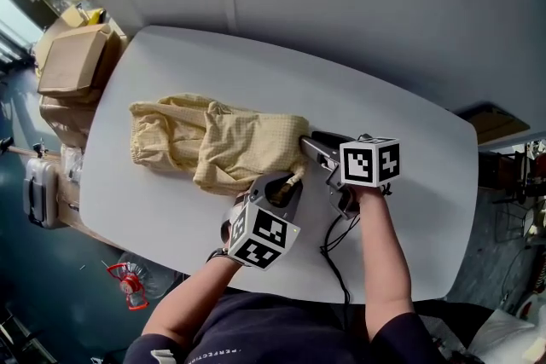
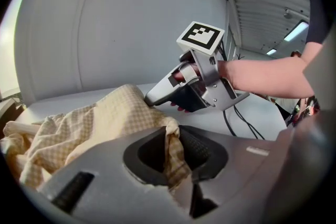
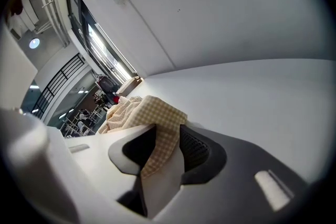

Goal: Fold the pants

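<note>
Pale yellow checked pants lie bunched on the white table, left of centre. My left gripper is at their near right corner. In the left gripper view a fold of the pants runs down between the jaws of the left gripper, which are shut on it. My right gripper meets the cloth's right edge just beyond. In the right gripper view a corner of the pants lies between the jaws of the right gripper, which stand open, with a dark gap beside the cloth. The left gripper view shows the right gripper touching the cloth.
Cardboard boxes stand off the table's left end, with a grey case below them. A red object lies on the floor near the front edge. A black cable trails from the right gripper. A plain wall runs behind the table.
</note>
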A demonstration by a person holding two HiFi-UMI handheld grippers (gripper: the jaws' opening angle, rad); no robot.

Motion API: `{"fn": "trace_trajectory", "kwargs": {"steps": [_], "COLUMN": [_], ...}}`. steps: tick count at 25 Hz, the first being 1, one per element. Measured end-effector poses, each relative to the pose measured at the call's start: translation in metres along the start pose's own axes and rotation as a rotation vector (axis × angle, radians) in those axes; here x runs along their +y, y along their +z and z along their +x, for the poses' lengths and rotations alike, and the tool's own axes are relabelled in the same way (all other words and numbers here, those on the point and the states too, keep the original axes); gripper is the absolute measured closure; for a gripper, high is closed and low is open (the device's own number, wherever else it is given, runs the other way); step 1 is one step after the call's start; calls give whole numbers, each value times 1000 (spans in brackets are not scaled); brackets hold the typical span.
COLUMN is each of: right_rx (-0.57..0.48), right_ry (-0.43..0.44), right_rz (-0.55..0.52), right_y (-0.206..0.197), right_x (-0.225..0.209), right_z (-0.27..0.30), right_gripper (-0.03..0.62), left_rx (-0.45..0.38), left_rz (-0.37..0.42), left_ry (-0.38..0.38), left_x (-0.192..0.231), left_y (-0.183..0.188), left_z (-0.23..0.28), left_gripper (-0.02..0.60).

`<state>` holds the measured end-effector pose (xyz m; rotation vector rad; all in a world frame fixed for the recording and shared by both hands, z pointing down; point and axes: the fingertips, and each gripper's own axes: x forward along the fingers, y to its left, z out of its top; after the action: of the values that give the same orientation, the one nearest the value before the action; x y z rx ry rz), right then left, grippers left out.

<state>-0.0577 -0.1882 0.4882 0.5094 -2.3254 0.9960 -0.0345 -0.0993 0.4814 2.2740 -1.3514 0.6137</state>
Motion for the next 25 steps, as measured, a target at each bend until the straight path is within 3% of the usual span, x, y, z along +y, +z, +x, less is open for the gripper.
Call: {"fn": "trace_trajectory", "kwargs": {"steps": [3, 11, 20, 25], "right_rx": [-30, -96, -129, -183], "right_ry": [-14, -62, -23, 31], "right_rz": [-11, -49, -103, -154], "right_y": [5, 30, 55, 84], "right_x": [12, 42, 111, 168], "right_z": [-10, -35, 21, 60], "right_gripper": [461, 490, 563, 576], "left_rx": [-56, -226, -451, -539], "left_rz": [-9, -132, -189, -281], "left_ry": [-18, -19, 86, 172], "left_x": [0, 30, 97, 151], "left_y": [11, 53, 85, 73], "left_z": [-16, -75, -160, -210], "left_gripper": [526, 528, 528, 528]}}
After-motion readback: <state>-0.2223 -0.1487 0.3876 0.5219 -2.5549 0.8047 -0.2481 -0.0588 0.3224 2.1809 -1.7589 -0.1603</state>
